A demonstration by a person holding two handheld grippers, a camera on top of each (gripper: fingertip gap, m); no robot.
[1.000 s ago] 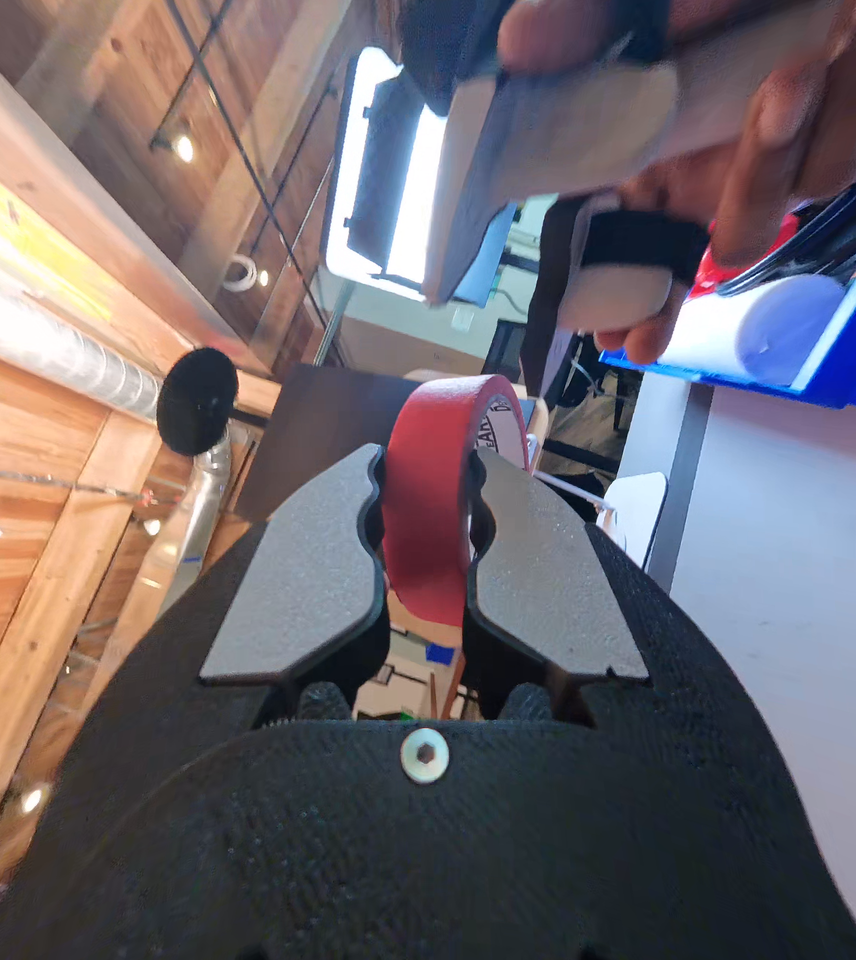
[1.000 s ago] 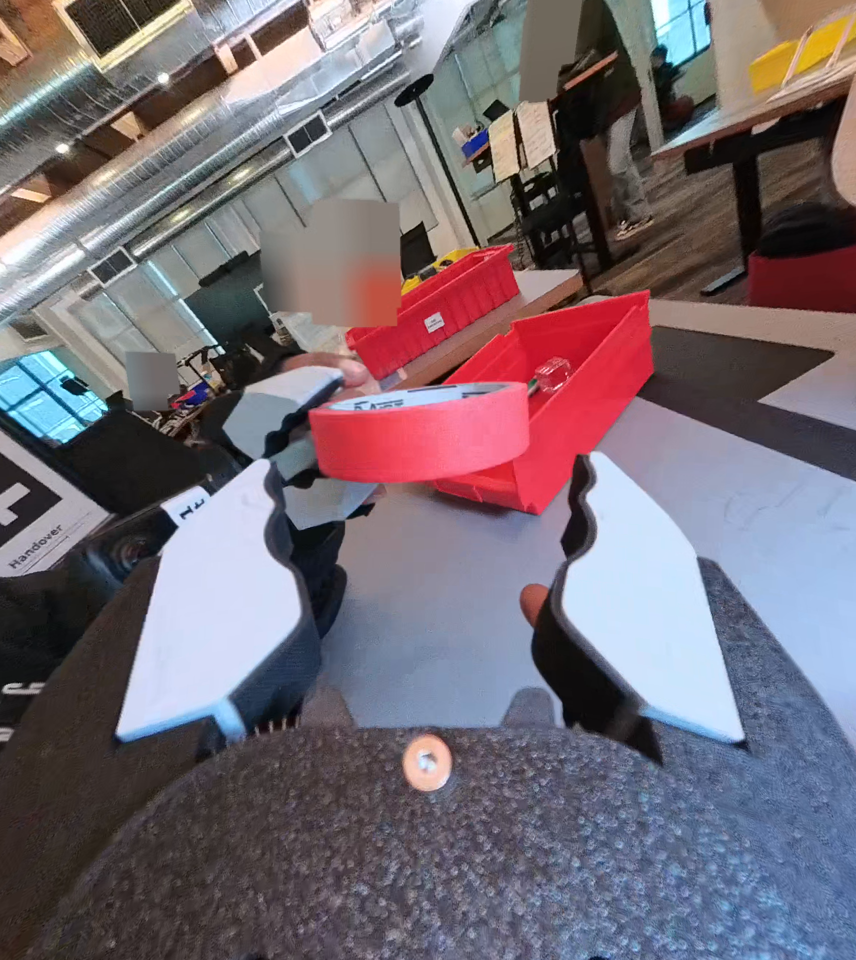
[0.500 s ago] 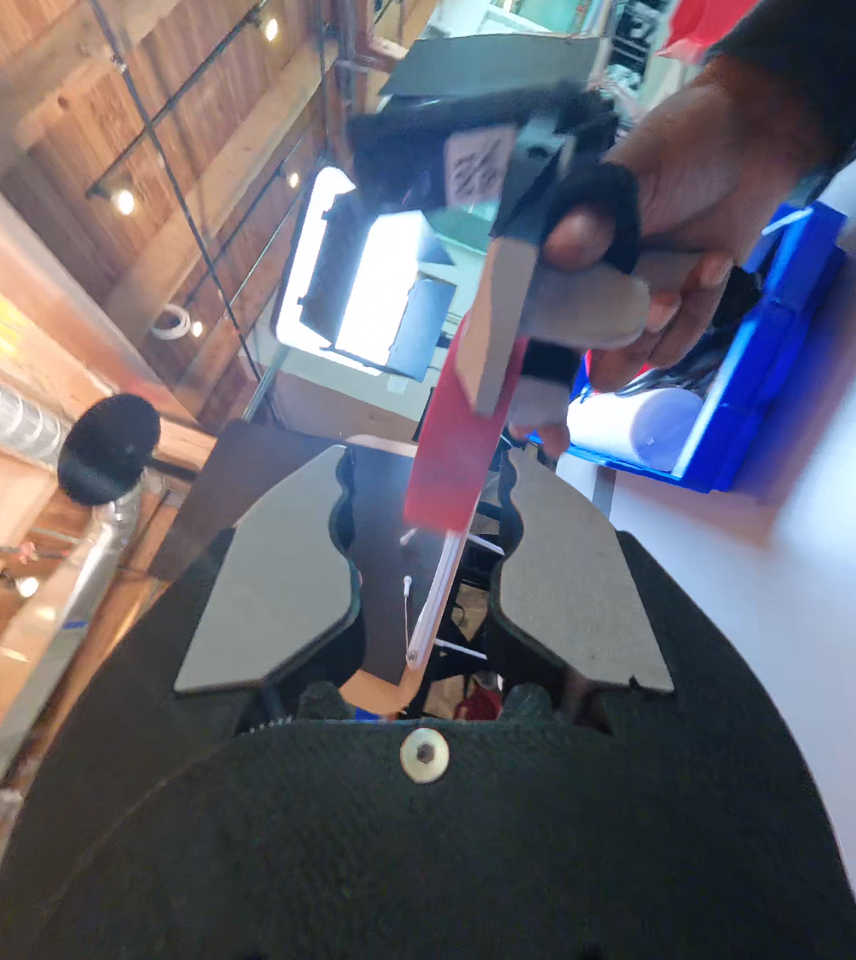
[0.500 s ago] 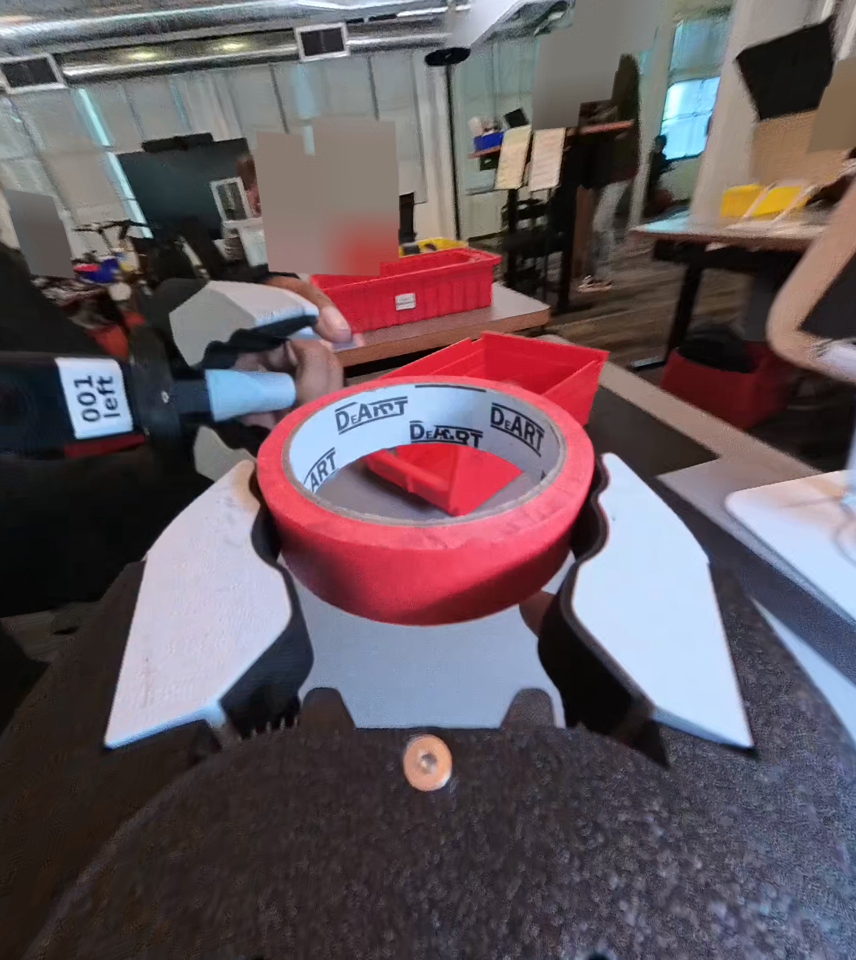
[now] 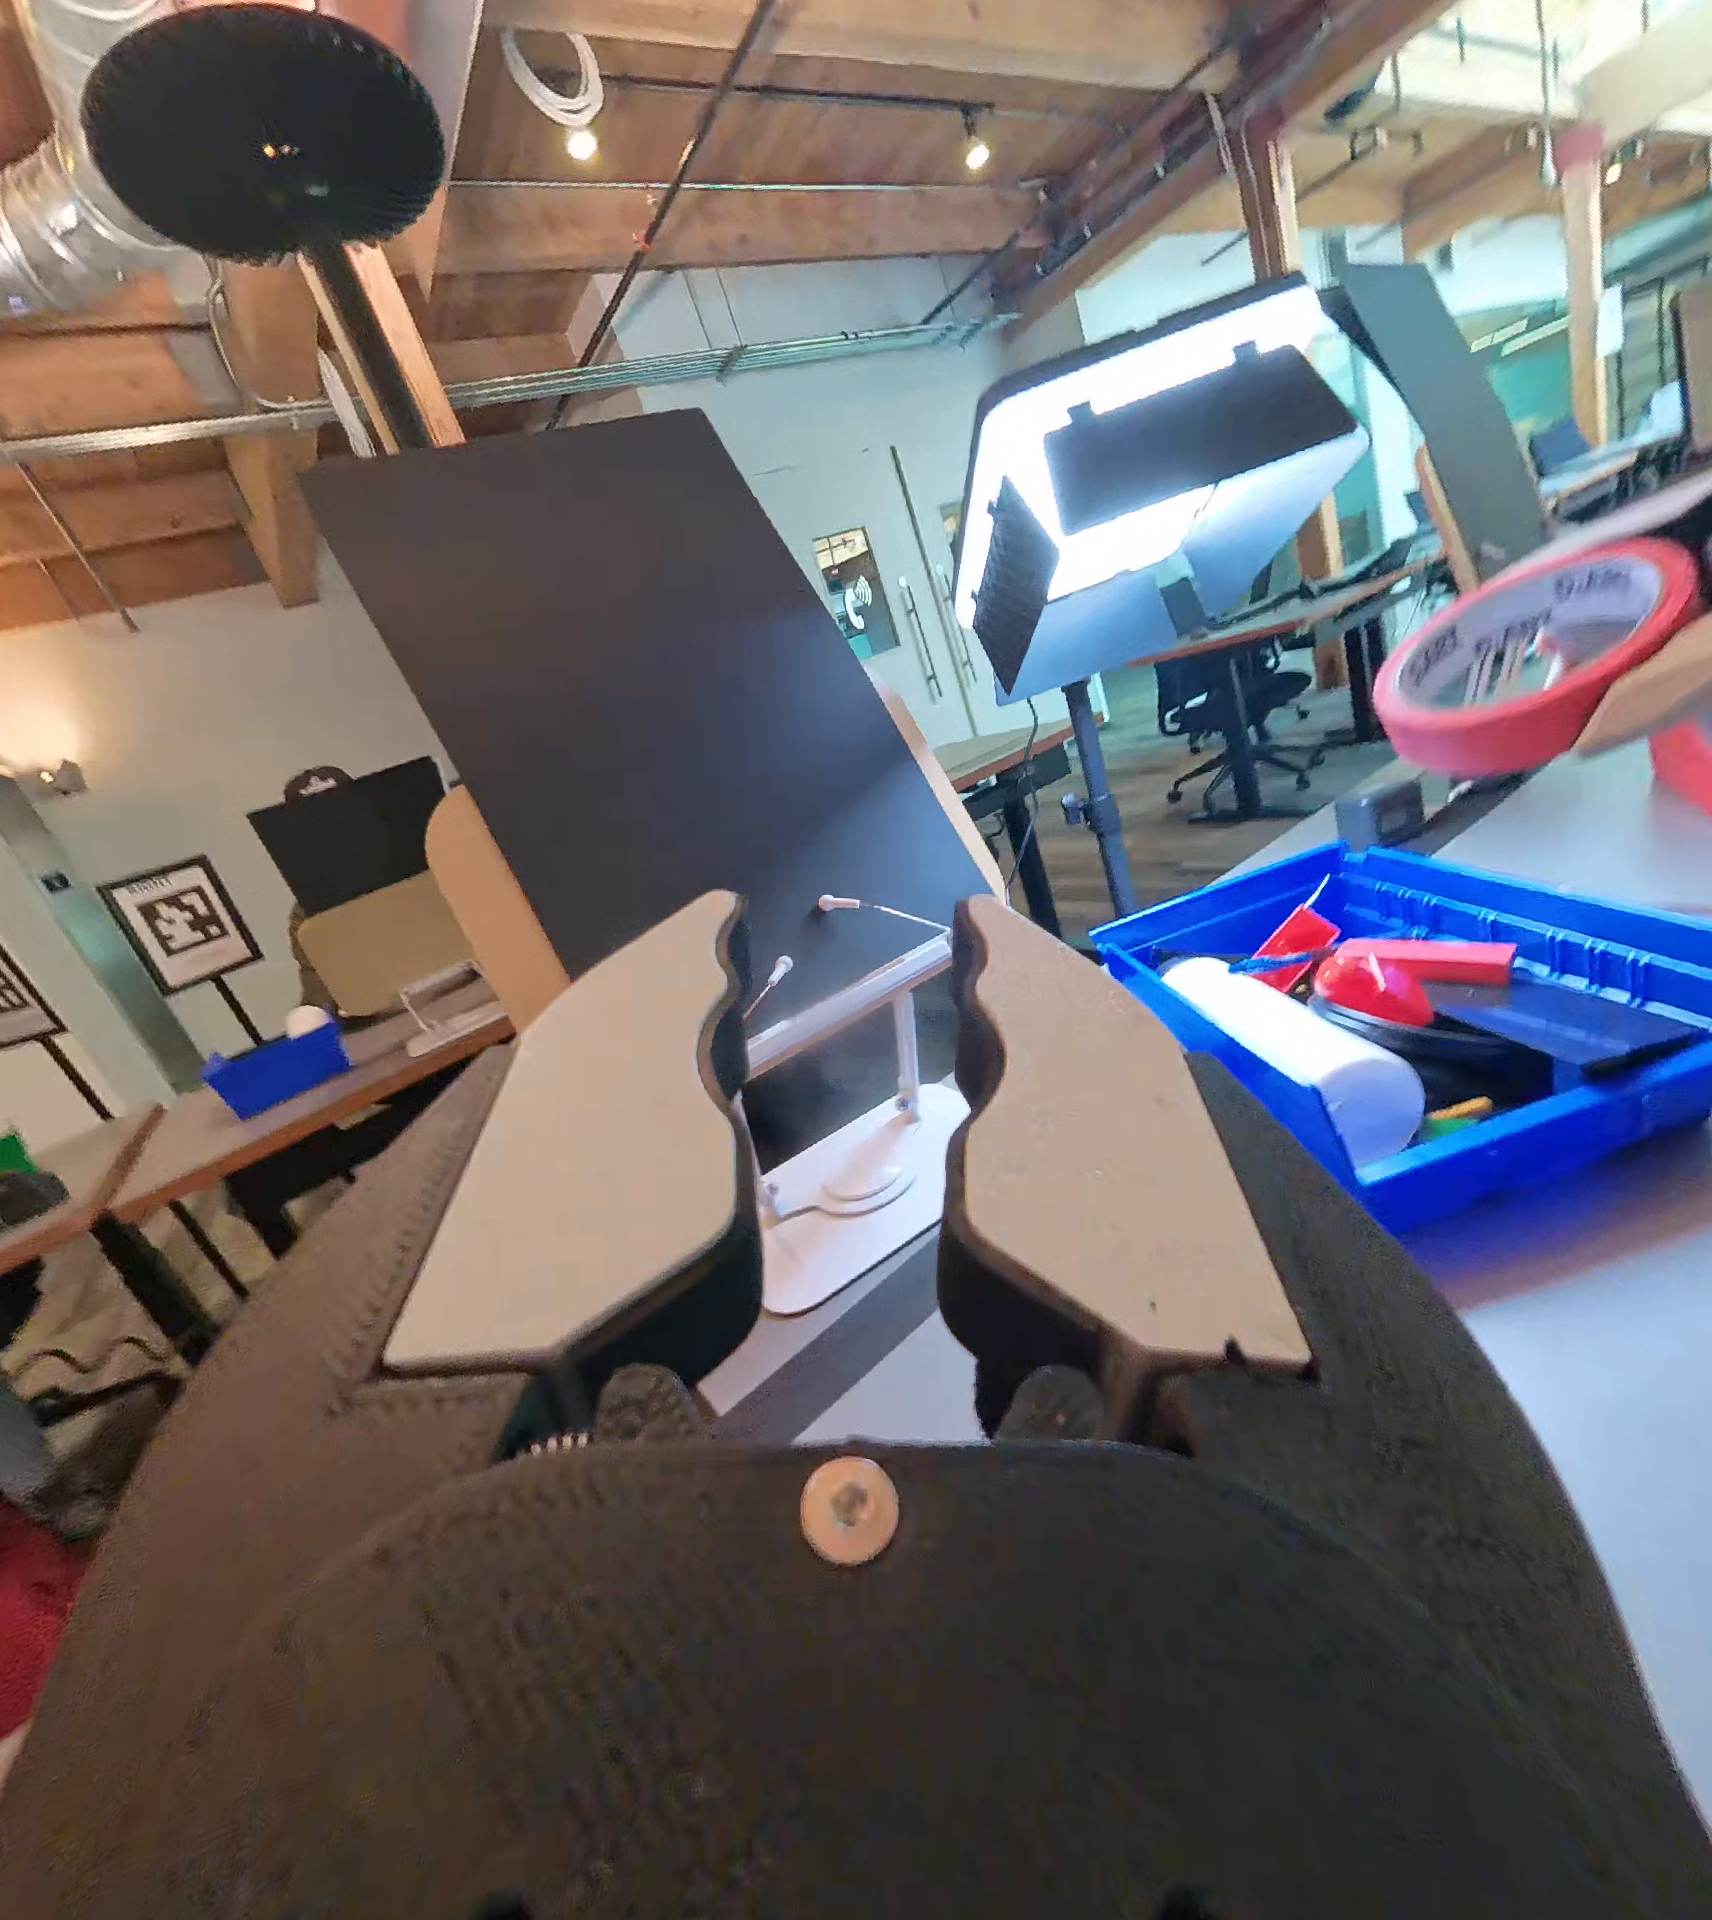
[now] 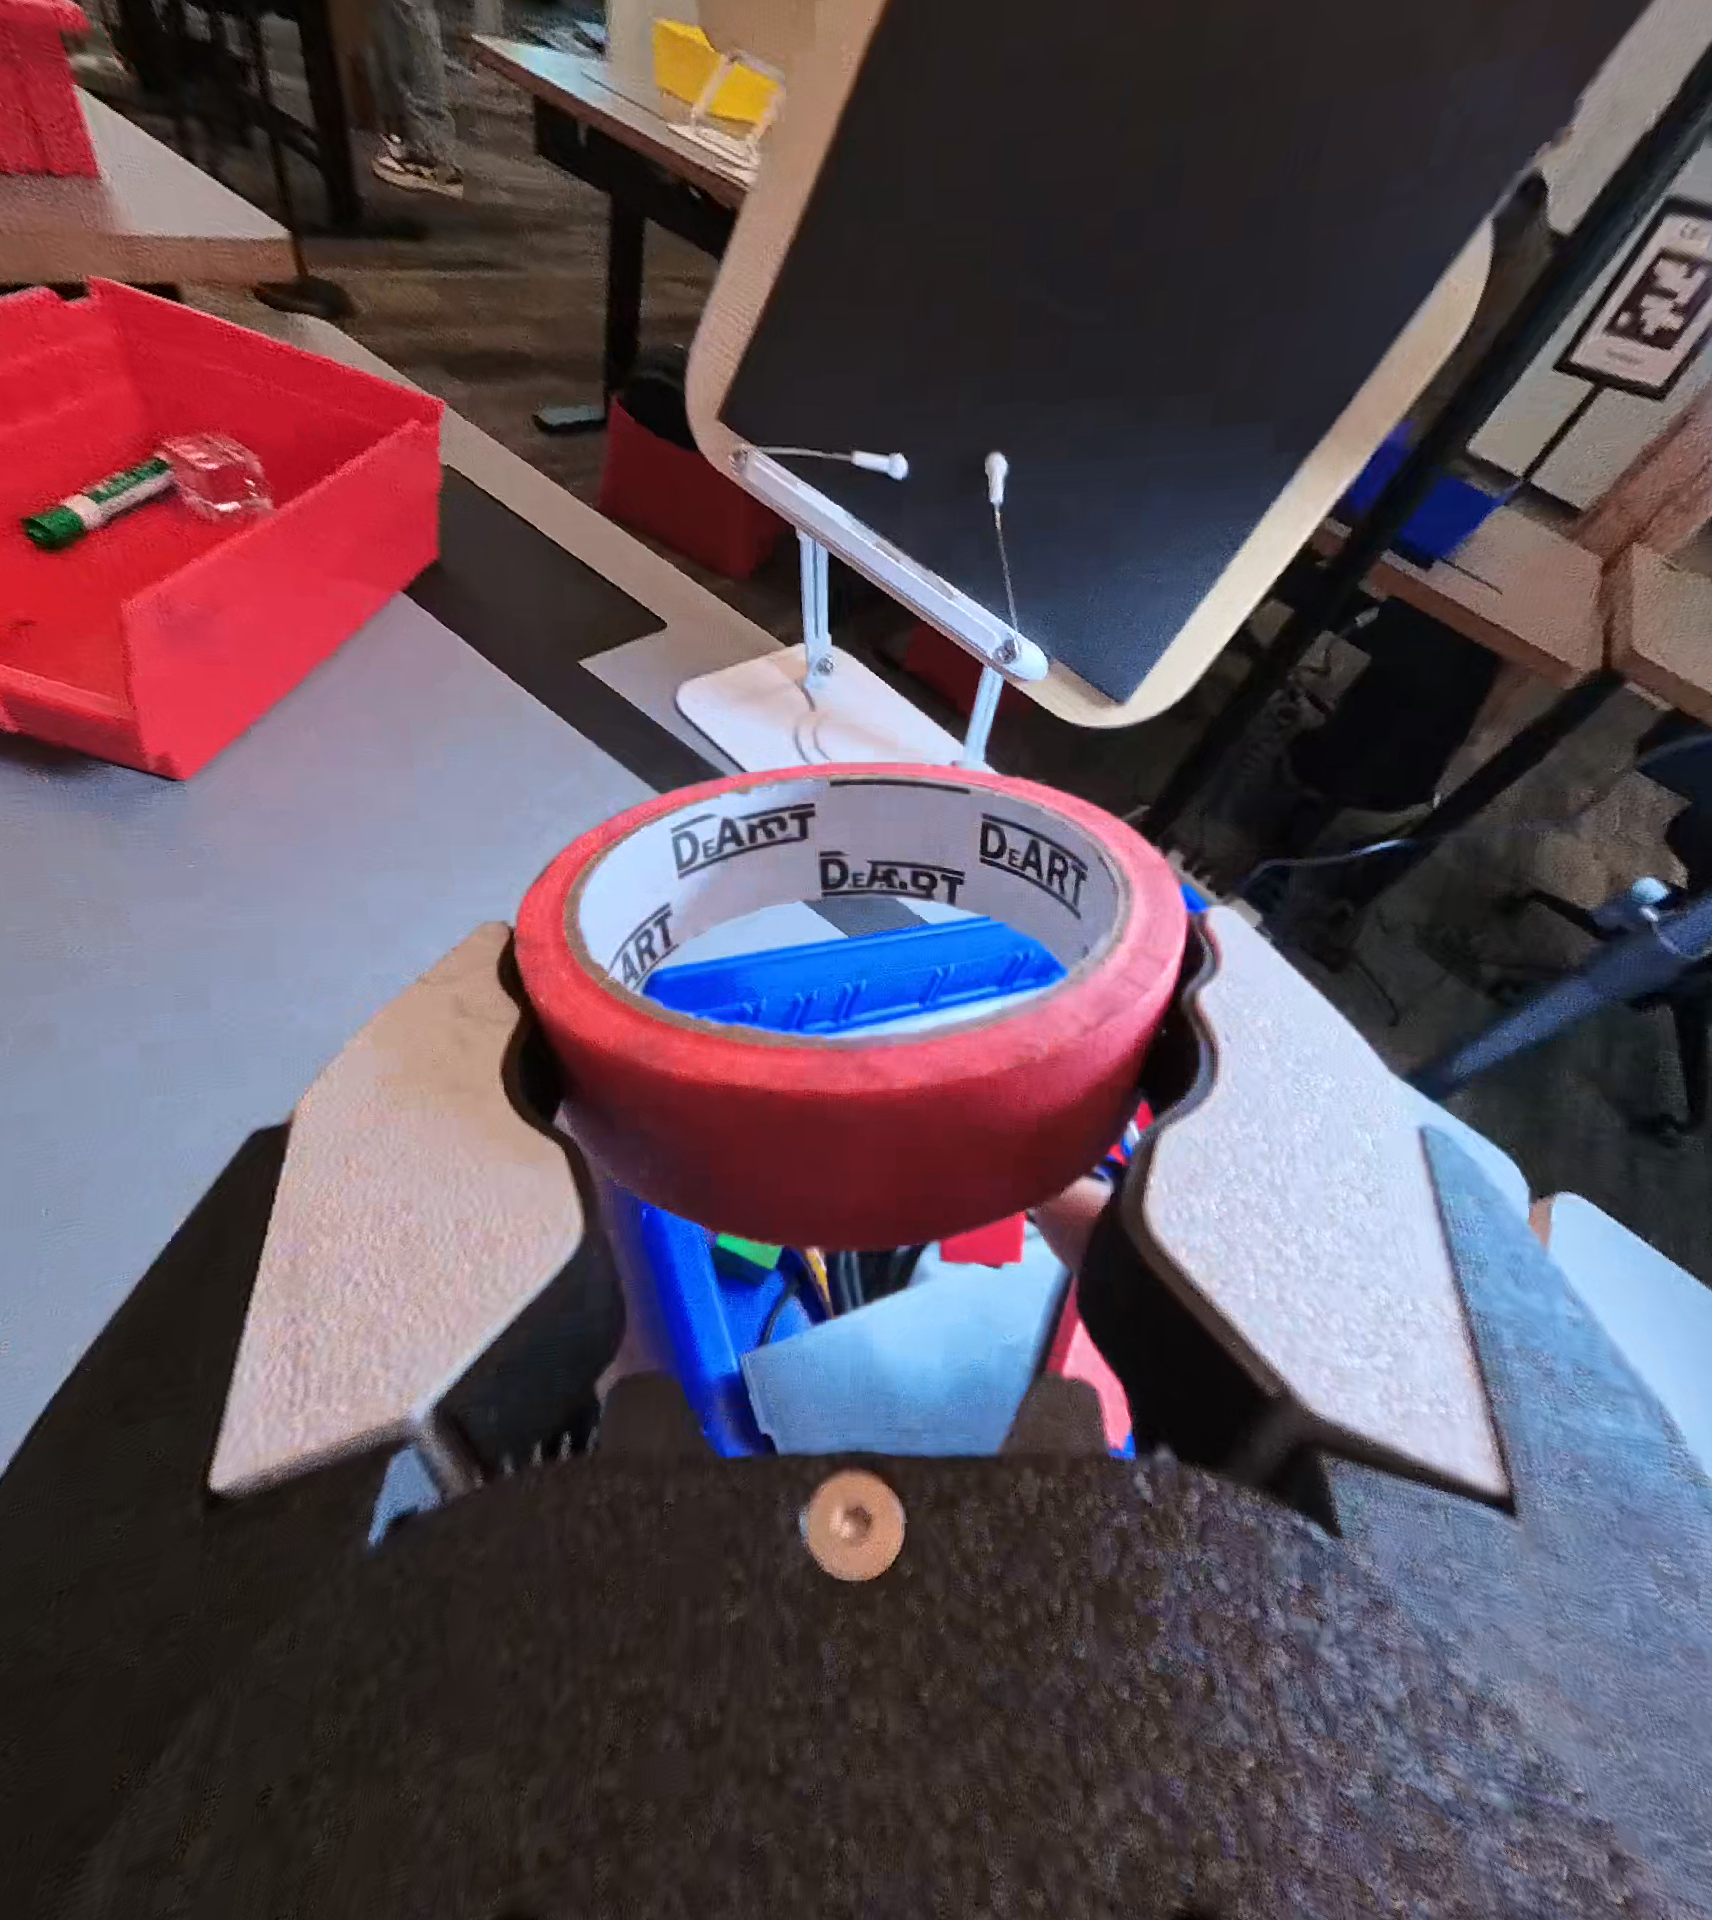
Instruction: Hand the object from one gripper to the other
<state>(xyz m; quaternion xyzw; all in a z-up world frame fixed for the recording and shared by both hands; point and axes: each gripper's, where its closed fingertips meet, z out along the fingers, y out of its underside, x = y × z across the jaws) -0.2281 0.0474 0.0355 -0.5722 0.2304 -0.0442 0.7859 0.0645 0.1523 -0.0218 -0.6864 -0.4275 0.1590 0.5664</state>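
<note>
Since a second ago the red tape roll (image 6: 847, 1039) has left the left gripper (image 5: 847, 1081), now parted and empty, and sits flat, clenched by its outer rim in the right gripper (image 6: 852, 1049). Only the curved rim is pinched, so a tilt or jolt could pop it loose. Below it, the blue bin (image 5: 1652, 1049) holds a white cylinder and red pieces. Farther left, the red bin (image 6: 291, 582) holds a green marker (image 6: 99, 504).

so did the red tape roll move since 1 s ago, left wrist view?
Yes. The red tape roll left the left gripper and now sits up and right, beyond the blue bin, clamped in the right gripper.
</note>
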